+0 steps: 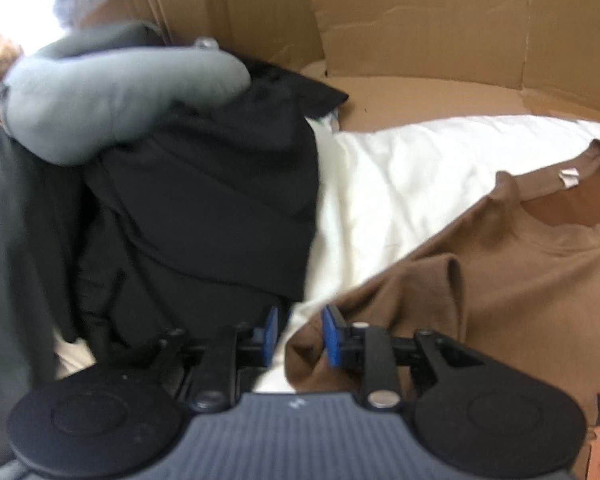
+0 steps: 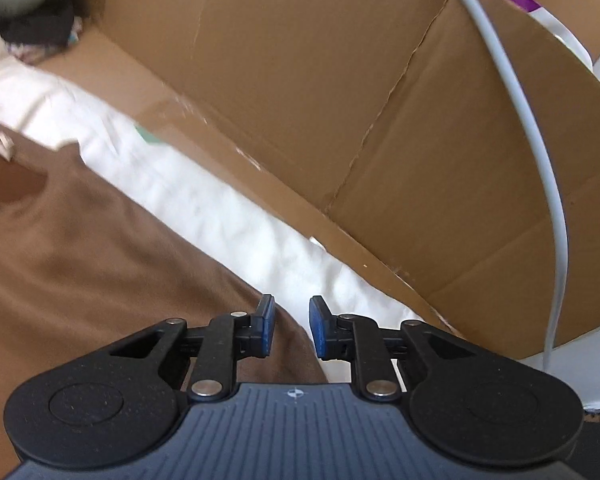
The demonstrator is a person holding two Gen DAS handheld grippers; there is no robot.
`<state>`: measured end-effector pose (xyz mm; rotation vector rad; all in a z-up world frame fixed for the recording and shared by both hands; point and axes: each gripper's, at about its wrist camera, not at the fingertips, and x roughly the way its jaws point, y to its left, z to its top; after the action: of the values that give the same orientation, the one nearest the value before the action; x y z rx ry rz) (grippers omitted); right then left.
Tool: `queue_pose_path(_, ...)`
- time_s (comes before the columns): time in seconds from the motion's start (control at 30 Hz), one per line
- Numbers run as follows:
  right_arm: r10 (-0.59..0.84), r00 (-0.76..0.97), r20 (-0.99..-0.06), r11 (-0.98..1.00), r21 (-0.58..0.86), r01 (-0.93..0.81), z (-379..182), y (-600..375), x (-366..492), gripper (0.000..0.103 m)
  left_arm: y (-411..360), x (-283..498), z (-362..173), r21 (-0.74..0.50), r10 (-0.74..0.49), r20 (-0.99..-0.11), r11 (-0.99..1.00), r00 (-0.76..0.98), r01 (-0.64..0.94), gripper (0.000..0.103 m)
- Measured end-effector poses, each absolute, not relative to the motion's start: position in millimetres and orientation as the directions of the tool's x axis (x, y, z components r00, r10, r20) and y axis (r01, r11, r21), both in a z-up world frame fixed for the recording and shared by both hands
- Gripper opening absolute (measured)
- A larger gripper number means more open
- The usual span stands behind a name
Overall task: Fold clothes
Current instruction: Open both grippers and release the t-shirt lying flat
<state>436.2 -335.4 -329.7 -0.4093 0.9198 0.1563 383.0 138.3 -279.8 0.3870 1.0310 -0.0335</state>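
A brown T-shirt (image 1: 520,280) lies spread on a white sheet (image 1: 400,184), collar and white neck label toward the far right, an orange print at its lower right. My left gripper (image 1: 301,334) is open at the shirt's left sleeve; the sleeve's edge lies between the blue pads (image 1: 331,336). In the right wrist view the same brown T-shirt (image 2: 80,248) fills the left side. My right gripper (image 2: 292,332) is open over the shirt's right edge, with brown cloth showing between its pads (image 2: 267,330).
A heap of black clothing (image 1: 204,208) with a grey padded garment (image 1: 112,92) on top sits left of the shirt. Cardboard walls (image 2: 360,92) enclose the sheet at the back and right. A white cable (image 2: 540,152) hangs along the right.
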Motion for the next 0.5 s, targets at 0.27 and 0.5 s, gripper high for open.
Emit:
queue_pose_path(0.27,0.131,0.635,-0.761,0.926,-0.135,-0.353,-320,-316,426,0.023,119,392,-245,0.26,0.077,-0.798,0.939,0.598,0.226,0.025)
queue_pose_path(0.5,0.264,0.557,-0.787,0.923,0.039,-0.382,-338,-288,422,0.006,74,400,-280,0.126,-0.079,-0.835,0.936,0.544,0.33,0.023)
